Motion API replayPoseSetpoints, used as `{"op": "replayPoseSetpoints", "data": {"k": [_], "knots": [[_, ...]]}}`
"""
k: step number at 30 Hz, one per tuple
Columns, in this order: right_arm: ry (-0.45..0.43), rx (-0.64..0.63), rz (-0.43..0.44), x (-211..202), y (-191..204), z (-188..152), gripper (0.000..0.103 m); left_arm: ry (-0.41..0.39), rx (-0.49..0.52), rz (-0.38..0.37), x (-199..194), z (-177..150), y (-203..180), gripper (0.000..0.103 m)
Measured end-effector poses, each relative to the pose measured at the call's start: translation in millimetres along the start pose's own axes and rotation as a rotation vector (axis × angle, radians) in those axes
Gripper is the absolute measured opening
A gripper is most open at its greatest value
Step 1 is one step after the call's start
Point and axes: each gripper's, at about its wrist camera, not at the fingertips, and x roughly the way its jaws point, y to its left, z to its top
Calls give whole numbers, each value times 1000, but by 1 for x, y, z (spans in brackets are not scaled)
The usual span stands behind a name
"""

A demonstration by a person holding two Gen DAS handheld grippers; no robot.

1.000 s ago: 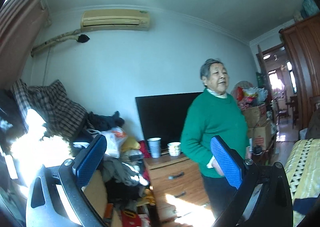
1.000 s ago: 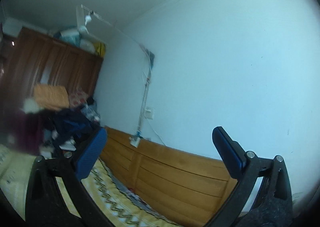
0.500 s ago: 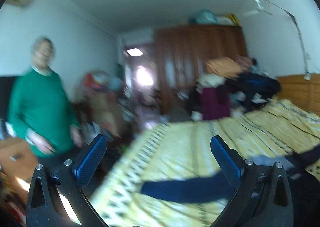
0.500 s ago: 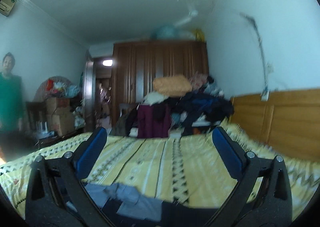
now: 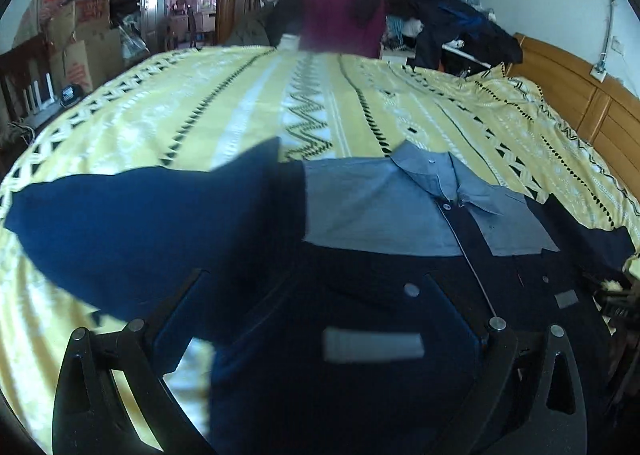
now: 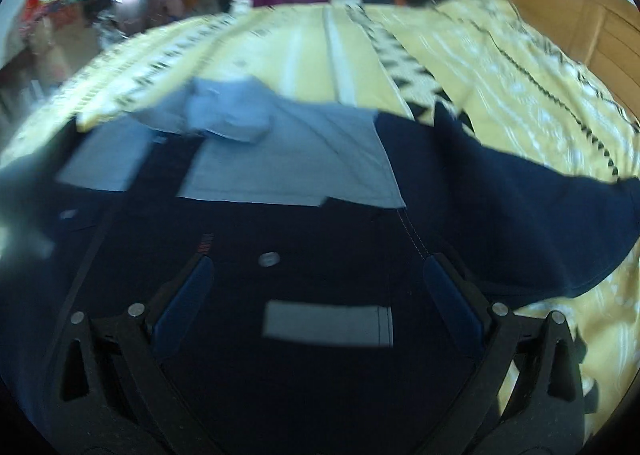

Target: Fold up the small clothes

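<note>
A navy jacket [image 5: 360,275] with a pale blue yoke and collar lies face up on the yellow patterned bedspread [image 5: 240,107], its left sleeve [image 5: 132,231] spread out to the side and its right sleeve [image 6: 520,215] likewise. The left gripper [image 5: 316,315] hangs over the jacket's chest with its jaws spread wide and holding nothing. The right gripper [image 6: 316,295] is equally released above a grey pocket flap [image 6: 328,323], that view being blurred.
</note>
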Motion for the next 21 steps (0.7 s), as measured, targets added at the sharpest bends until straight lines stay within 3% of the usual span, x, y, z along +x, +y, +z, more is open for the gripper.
{"op": "replayPoseSetpoints", "data": {"k": [2, 3, 4, 5, 10, 21], "knots": [[59, -33, -27, 24, 6, -7, 103, 35, 15, -5, 33, 7, -16, 103], [132, -49, -6, 41, 6, -13, 103, 71, 55, 14, 54, 2, -25, 103], [147, -7, 53, 48, -3, -17, 103, 130, 97, 37, 75, -4, -31, 103], [125, 30, 87, 44, -11, -18, 103, 263, 124, 62, 105, -15, -34, 103], [120, 26, 81, 34, -16, -22, 103, 241, 139, 103, 103, -15, -47, 103], [124, 17, 70, 32, -15, -24, 103, 242, 132, 105, 97, -12, -46, 103]]}}
